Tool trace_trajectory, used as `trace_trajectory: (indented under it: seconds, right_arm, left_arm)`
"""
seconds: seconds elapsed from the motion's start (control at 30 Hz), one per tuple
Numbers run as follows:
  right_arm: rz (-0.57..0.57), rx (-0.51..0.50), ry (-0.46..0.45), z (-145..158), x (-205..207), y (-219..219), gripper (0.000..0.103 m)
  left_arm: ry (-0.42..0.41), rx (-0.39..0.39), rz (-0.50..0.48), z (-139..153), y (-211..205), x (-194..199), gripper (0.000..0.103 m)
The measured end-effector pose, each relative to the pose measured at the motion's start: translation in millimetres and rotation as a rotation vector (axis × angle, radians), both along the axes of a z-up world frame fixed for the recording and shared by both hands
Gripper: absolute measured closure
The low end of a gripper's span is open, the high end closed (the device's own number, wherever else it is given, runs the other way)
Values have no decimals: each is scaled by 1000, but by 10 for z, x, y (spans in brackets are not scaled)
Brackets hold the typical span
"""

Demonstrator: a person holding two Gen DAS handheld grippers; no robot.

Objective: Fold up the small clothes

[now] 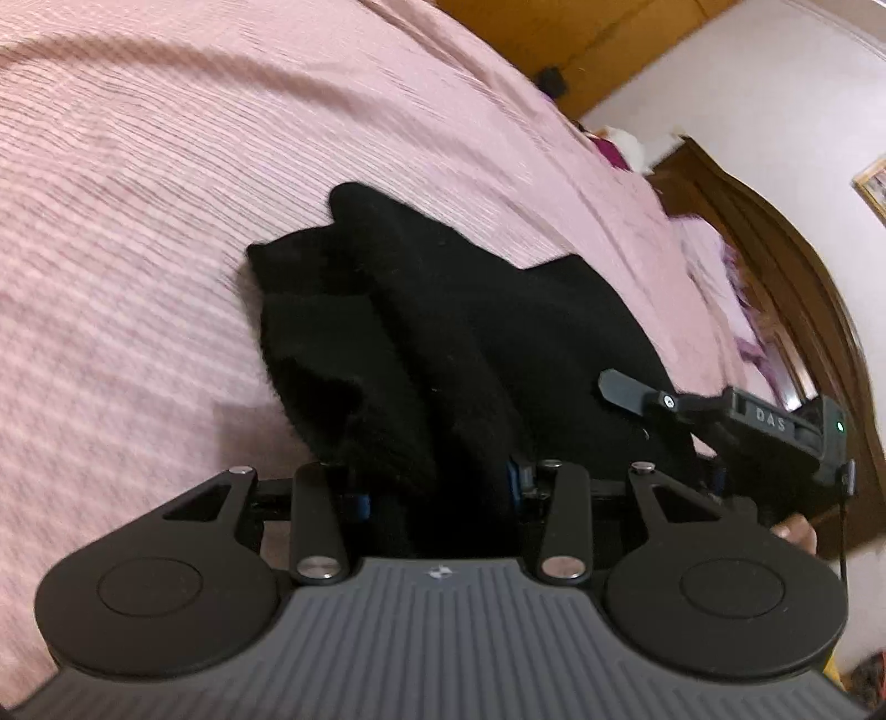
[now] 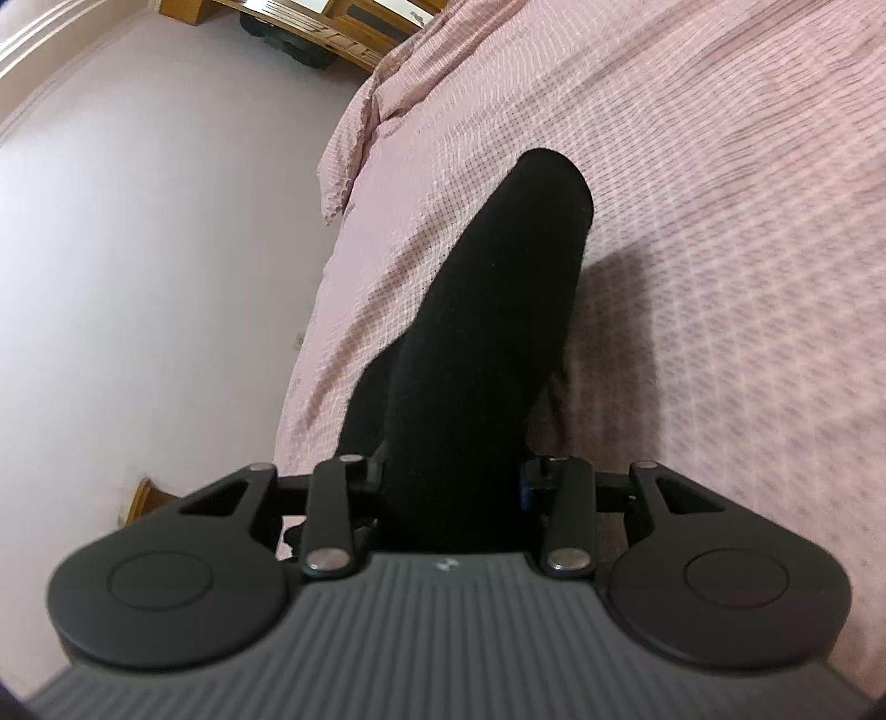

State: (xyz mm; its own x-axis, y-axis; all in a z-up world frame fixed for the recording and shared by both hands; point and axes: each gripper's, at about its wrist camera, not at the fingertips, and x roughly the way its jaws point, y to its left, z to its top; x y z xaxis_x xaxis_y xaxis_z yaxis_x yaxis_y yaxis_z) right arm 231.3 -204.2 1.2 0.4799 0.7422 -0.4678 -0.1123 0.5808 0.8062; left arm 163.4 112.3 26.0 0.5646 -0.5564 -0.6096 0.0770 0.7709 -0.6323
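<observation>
A small black garment lies bunched in folds on the pink bedspread. My left gripper is shut on its near edge; the cloth hides the fingertips. In the right wrist view the same black garment stretches as a long dark strip away from my right gripper, which is shut on its near end. The right gripper also shows in the left wrist view, at the garment's right side.
The pink bedspread covers the bed. A dark wooden headboard and pillows stand at the right in the left wrist view. The bed's edge drops to a pale floor. Wooden furniture stands beyond.
</observation>
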Motion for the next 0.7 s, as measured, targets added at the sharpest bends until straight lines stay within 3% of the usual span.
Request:
trace_trajectory:
  seconds: [0.23,0.33,0.47,0.7]
  right_arm:
    - [-23,-89,-6,134,-567,-407,63]
    - [-42,-196,18,-25,-678,-458,63]
    - [-42,-369,-60,-312,-664,-347,52]
    - [-91,-407,-127,-261,-790,-187,49]
  left_arm:
    - [-11,55,-70,-96,-531,-550,57]
    - [6,160,-26,-197,-651,-654,56]
    - [21,182,3,-315,-709,-739,47]
    - [-19,323,36,-138,-934,-915,39]
